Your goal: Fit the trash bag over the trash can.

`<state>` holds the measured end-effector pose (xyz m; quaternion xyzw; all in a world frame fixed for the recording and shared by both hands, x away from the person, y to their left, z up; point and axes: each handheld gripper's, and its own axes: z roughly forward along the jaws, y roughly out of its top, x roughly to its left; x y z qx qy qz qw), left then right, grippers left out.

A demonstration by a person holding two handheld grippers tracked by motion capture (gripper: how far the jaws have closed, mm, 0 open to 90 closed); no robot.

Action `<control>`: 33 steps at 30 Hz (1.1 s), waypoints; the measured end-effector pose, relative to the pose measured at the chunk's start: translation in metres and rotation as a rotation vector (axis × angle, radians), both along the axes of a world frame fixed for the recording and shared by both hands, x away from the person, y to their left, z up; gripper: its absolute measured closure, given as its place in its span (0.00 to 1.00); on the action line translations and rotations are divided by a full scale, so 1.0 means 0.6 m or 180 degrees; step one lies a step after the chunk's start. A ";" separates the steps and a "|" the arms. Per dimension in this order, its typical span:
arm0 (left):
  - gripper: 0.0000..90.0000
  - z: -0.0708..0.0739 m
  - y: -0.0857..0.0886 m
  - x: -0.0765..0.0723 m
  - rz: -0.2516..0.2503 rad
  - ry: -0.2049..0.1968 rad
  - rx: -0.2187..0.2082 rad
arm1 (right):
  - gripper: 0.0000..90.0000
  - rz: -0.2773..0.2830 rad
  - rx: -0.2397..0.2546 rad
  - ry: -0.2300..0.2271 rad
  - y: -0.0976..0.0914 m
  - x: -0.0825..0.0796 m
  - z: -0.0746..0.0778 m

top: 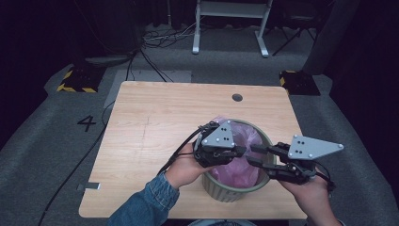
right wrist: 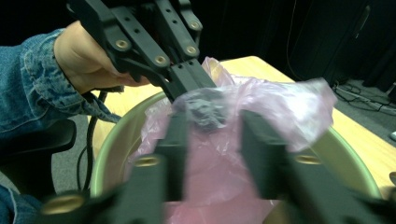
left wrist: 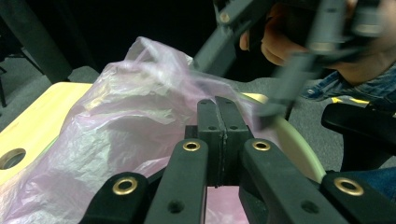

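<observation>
A pale green ribbed bin (top: 269,141) stands on the wooden table (top: 155,122) near its front edge, lined with a thin pink plastic bag (top: 242,170). My left gripper (top: 242,150) reaches over the bin's near-left rim. In the left gripper view its jaws (left wrist: 219,122) are pressed together against the bag (left wrist: 121,116). The right gripper view shows the left gripper's tips (right wrist: 198,86) pinching a bunched edge of the bag (right wrist: 280,100) above the bin rim (right wrist: 106,156). My right gripper (top: 254,155) comes in from the right, open, with its fingers either side of that bunched film (right wrist: 215,120).
A round cable hole (top: 237,97) sits in the table's far side. On the grey floor beyond are cables, a white desk frame (top: 230,28) and yellow-and-black striped blocks (top: 77,80). A black chair (right wrist: 37,140) is at the person's side.
</observation>
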<state>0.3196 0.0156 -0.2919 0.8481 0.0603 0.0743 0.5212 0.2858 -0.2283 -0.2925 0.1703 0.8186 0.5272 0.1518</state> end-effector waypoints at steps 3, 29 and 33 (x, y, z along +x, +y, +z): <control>1.00 0.002 0.010 0.002 0.0057 -0.0008 -0.0030 | 0.97 0.0018 -0.0013 0.0057 -0.008 0.004 0.000; 1.00 -0.030 0.171 0.014 0.0734 0.0179 -0.0250 | 1.00 -0.0458 0.0144 0.0281 -0.157 -0.001 -0.039; 1.00 -0.041 0.196 0.005 0.0816 0.0210 -0.0251 | 1.00 -0.0493 0.0144 0.0288 -0.172 -0.012 -0.045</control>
